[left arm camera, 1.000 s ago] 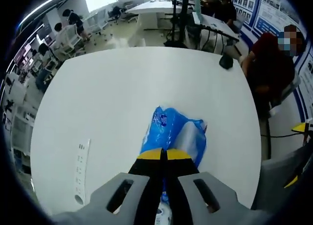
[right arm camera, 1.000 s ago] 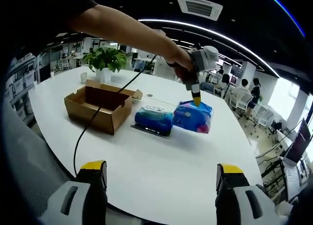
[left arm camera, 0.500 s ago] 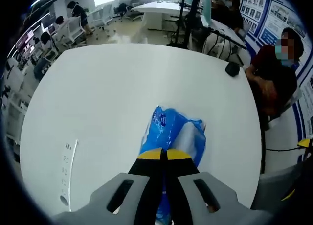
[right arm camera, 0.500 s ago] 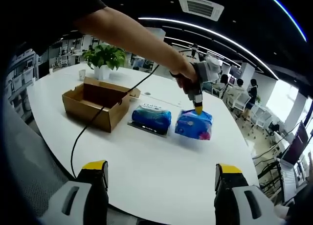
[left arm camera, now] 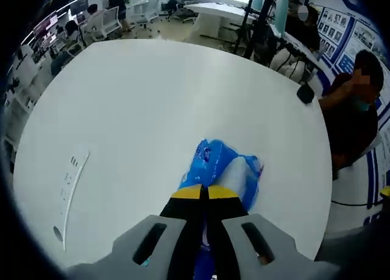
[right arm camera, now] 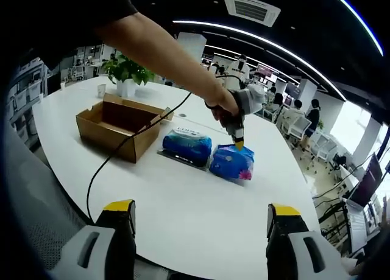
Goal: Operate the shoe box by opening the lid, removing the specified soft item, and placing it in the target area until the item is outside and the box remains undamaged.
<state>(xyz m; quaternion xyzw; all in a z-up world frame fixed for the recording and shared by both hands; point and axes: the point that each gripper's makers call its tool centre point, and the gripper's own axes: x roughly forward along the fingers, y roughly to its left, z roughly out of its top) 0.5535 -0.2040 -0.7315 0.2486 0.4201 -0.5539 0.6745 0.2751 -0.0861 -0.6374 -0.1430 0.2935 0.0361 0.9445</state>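
Shoe box [right arm camera: 120, 125] of brown cardboard sits open on the broad white counter [right arm camera: 201, 201], its flaps folded outward, and we see it in the right gripper view toward the counter's left side with a potted green plant [right arm camera: 126, 69] behind it. Going from large to small, we start with that counter, which we also see in the left gripper view [left arm camera: 152, 109] stretching away to a curved far edge, with office chairs and seated people beyond. Next to the box, on the side away from the plant, lies a blue soft pack [right arm camera: 186, 147] on a flat tray-like sheet, and just beside that we see the second blue soft pack [right arm camera: 232, 164], the one we hold, resting on or very close to the counter surface. Our left claw [right arm camera: 237, 145] comes down on it from above, a dark cable trailing from it back across the box, and in the left gripper view the left claw [left arm camera: 204, 192] shows its yellow-tipped jaws pressed together on the crinkled top of this blue pack [left arm camera: 225, 173]. Our right claw [right arm camera: 198, 211] stands at the near edge of the counter with jaws spread wide and nothing between them. A small dark object [left arm camera: 306, 93] lies near the far counter edge, and a pale strip with markings [left arm camera: 68, 185] lies at the left
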